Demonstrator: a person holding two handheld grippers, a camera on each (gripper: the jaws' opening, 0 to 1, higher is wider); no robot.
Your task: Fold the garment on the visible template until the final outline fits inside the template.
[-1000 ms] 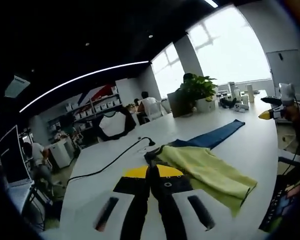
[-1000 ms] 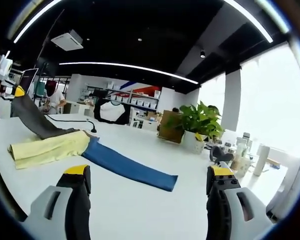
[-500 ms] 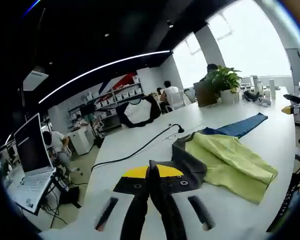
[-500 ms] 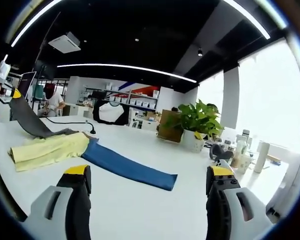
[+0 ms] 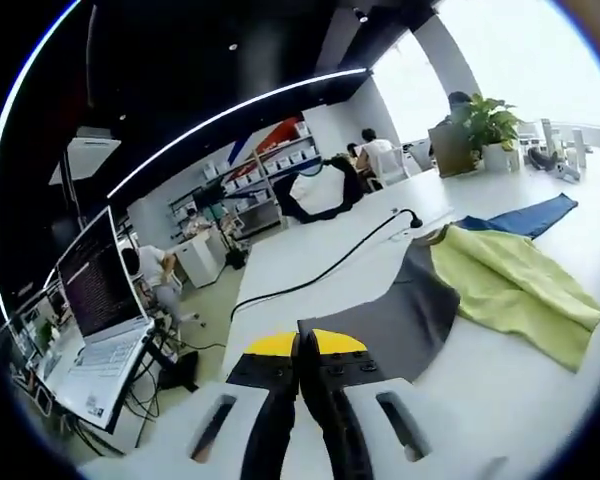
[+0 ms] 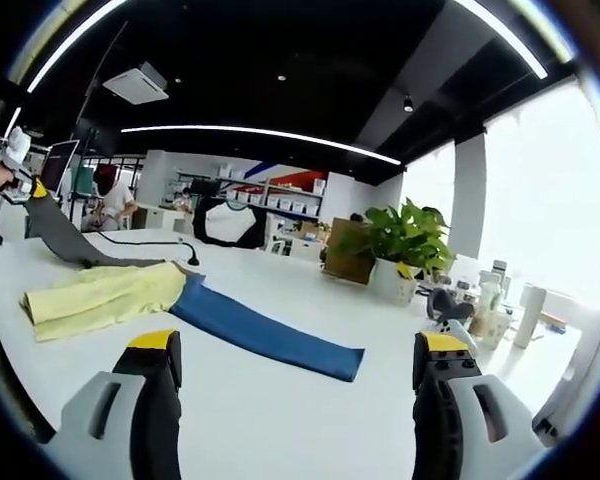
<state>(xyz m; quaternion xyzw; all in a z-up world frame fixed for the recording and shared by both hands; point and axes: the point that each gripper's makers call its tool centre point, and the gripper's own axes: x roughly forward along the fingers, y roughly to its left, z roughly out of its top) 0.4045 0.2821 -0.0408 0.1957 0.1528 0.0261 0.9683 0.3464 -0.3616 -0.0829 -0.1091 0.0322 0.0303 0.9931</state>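
Observation:
The garment lies on the white table [image 5: 310, 255]: a grey part [image 5: 405, 310], a yellow part [image 5: 510, 285] and a long blue strip [image 5: 525, 215] at its far end. My left gripper [image 5: 300, 345] is shut on the grey part's edge, which is pulled out taut and lifted. In the right gripper view the yellow part [image 6: 100, 295] and blue strip [image 6: 265, 335] lie flat, while the grey part [image 6: 65, 240] rises to the left gripper [image 6: 20, 180] at far left. My right gripper [image 6: 295, 370] stands open above bare table, well short of the cloth.
A black cable [image 5: 320, 270] runs across the table beside the garment. An open laptop [image 5: 100, 300] stands to the left. A potted plant [image 6: 400, 245] and several bottles [image 6: 500, 320] sit at the table's far end. People sit further back.
My left gripper has drawn the grey part back and away from the yellow part, so more grey cloth is stretched out. The right gripper has barely moved.

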